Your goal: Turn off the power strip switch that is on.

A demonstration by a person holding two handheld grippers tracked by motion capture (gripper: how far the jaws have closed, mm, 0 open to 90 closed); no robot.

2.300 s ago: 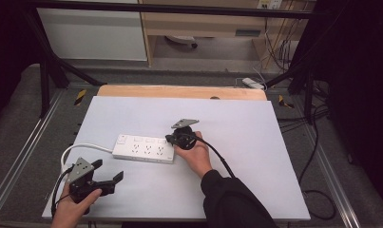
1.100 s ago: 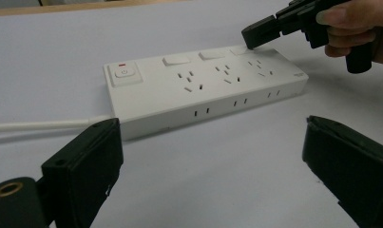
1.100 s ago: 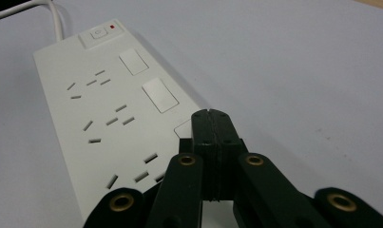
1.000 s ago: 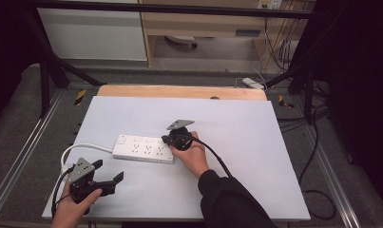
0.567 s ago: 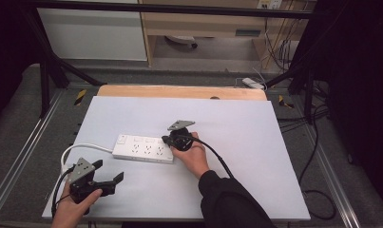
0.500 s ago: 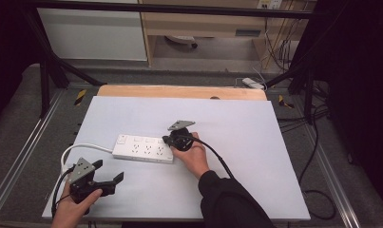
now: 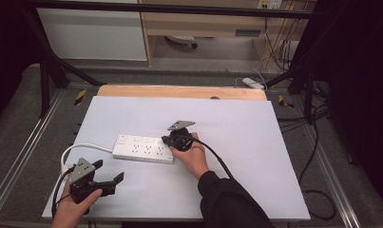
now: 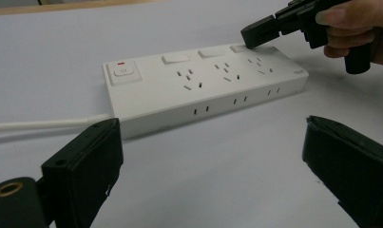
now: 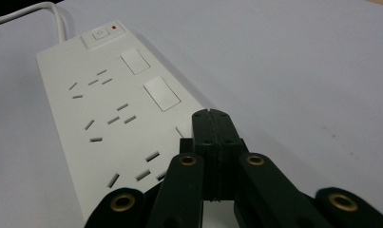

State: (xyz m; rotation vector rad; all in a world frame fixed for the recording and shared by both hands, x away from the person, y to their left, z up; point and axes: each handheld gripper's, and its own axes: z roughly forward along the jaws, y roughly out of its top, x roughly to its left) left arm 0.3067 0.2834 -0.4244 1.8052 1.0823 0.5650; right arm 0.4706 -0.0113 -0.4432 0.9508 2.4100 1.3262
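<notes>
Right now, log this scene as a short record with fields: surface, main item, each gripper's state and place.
surface: white table top
main item: white power strip lying flat, its cord leaving at its left end
strip details: main switch at the cord end, three rocker switches along one edge
right gripper: shut, tips on the rocker switch farthest from the cord
left gripper: open, apart from the strip, nearer the person

White tabletop (image 7: 274, 161) under my right claw (image 7: 165, 139), wooden strip (image 7: 132, 91) just beyond it, small floor power strip (image 7: 252, 83) farther off to its right, I see hanging cables (image 7: 274, 42) there too, white cabinet (image 7: 94, 33) beyond-left.
</notes>
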